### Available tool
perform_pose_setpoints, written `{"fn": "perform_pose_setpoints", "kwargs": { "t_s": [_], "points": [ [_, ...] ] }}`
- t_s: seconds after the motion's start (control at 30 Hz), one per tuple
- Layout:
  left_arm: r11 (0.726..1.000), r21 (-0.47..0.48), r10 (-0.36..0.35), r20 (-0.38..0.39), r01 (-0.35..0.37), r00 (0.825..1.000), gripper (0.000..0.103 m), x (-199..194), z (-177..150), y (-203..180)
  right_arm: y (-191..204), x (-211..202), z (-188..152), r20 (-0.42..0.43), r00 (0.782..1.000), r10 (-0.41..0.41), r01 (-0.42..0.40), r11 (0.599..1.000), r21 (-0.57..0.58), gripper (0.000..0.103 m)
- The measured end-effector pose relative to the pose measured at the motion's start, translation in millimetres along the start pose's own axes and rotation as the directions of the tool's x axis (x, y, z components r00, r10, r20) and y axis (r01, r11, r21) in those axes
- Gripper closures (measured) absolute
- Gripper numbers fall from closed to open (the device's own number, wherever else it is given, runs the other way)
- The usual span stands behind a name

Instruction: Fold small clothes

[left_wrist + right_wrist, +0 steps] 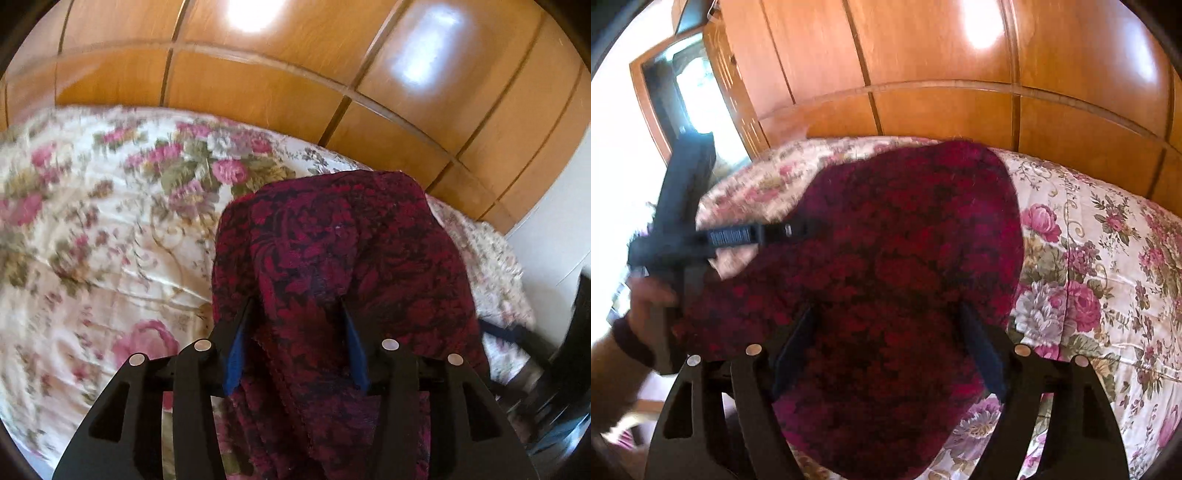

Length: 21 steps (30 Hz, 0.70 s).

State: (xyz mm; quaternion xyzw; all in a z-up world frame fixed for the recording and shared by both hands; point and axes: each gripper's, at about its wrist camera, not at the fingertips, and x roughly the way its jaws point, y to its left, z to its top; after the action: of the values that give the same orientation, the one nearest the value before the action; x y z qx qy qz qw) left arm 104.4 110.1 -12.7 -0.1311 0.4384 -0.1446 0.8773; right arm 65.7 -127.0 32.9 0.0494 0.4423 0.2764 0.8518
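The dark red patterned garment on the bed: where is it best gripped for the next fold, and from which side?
Probably the near hem of the red garment, which bunches between the left gripper fingers. Approach from the near side, angled downward onto the floral bedspread; the far end lies flatter, offering less to pinch.

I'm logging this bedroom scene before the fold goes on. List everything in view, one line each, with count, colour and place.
garment: one, dark red with a black floral pattern, lying on the bedspread, between the jaws of both grippers.
bedspread: one, cream with pink roses and green leaves, covering the bed.
wardrobe: one, glossy orange-brown wood panels, behind the bed.
mirror: one, wood-framed, at the far left of the right wrist view.
left gripper: one, black with blue pads, jaws apart around a fold of the garment.
right gripper: one, black with dark pads, jaws wide over the garment.
hand: one, holding the left gripper's handle, dark band at the wrist.
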Motion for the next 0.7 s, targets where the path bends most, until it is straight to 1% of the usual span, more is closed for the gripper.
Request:
{"fn": "perform_pose_setpoints", "kwargs": {
  "t_s": [0.07, 0.1, 0.17, 0.2, 0.23, 0.27, 0.3, 0.33, 0.4, 0.43, 0.47, 0.53, 0.63, 0.7],
  "points": [
    [0.999, 0.036, 0.024, 0.008, -0.024, 1.000, 0.056, -2.6, -0.9, -5.1, -3.2, -8.5, 16.9, 0.034, 0.999, 0.020, -0.022, 0.999, 0.036, 0.025],
    [0.998, 0.046, 0.034, 0.013, -0.034, 0.999, 0.052, -3.6, -1.7, -5.7, -2.6, -11.6, 23.9, 0.042, 0.999, 0.015, -0.017, 0.999, 0.046, 0.025],
    [0.995, 0.079, 0.064, 0.028, -0.066, 0.998, 0.051, -5.4, -4.0, -8.7, -7.3, -2.5, 42.5, 0.048, 0.998, -0.048, 0.044, 0.997, 0.068, 0.025],
    [0.994, 0.084, 0.070, 0.031, -0.072, 0.997, 0.051, -5.4, -5.0, -9.0, -10.9, 7.3, 52.1, 0.041, 0.997, -0.073, 0.069, 0.994, 0.086, 0.025],
    [0.994, 0.083, 0.071, 0.031, -0.073, 0.997, 0.051, -5.1, -6.6, -8.8, -12.1, 13.6, 57.6, 0.029, 0.997, -0.076, 0.073, 0.992, 0.099, 0.025],
    [0.994, 0.078, 0.069, 0.030, -0.071, 0.997, 0.051, -4.5, -7.6, -7.4, -14.6, 27.4, 63.1, -0.001, 0.997, -0.079, 0.079, 0.990, 0.113, 0.026],
    [0.995, 0.069, 0.067, 0.029, -0.069, 0.997, 0.051, -2.4, -8.4, -4.6, -14.8, 37.8, 65.0, -0.028, 0.995, -0.097, 0.099, 0.988, 0.116, 0.026],
    [0.995, 0.063, 0.073, 0.027, -0.075, 0.997, 0.046, -1.1, -9.3, -2.9, -15.4, 58.2, 65.0, -0.067, 0.987, -0.145, 0.151, 0.984, 0.098, 0.025],
    [0.995, 0.044, 0.092, 0.021, -0.093, 0.996, 0.044, 3.3, -11.5, 1.1, -15.5, 84.5, 59.8, -0.098, 0.976, -0.194, 0.201, 0.977, 0.064, 0.023],
    [0.995, 0.031, 0.093, 0.015, -0.093, 0.996, 0.044, 4.7, -12.9, 3.0, -19.1, 95.3, 56.3, -0.113, 0.975, -0.193, 0.202, 0.977, 0.074, 0.022],
    [0.996, 0.012, 0.088, 0.017, -0.088, 0.996, 0.044, 5.1, -13.7, 5.3, -23.4, 97.3, 54.3, -0.103, 0.978, -0.180, 0.190, 0.977, 0.095, 0.021],
    [0.997, 0.009, 0.082, 0.022, -0.082, 0.996, 0.044, 3.5, -13.2, 4.6, -25.5, 95.3, 53.9, -0.094, 0.979, -0.183, 0.192, 0.978, 0.088, 0.020],
    [0.993, 0.038, 0.111, 0.034, -0.112, 0.993, 0.044, 0.7, -13.3, -3.4, -26.4, 90.1, 50.6, -0.075, 0.981, -0.181, 0.187, 0.979, 0.079, 0.017],
    [0.988, 0.065, 0.138, 0.048, -0.141, 0.989, 0.044, -3.0, -13.6, -10.6, -28.7, 86.8, 49.7, -0.060, 0.983, -0.172, 0.177, 0.981, 0.084, 0.013]
  ]
}}
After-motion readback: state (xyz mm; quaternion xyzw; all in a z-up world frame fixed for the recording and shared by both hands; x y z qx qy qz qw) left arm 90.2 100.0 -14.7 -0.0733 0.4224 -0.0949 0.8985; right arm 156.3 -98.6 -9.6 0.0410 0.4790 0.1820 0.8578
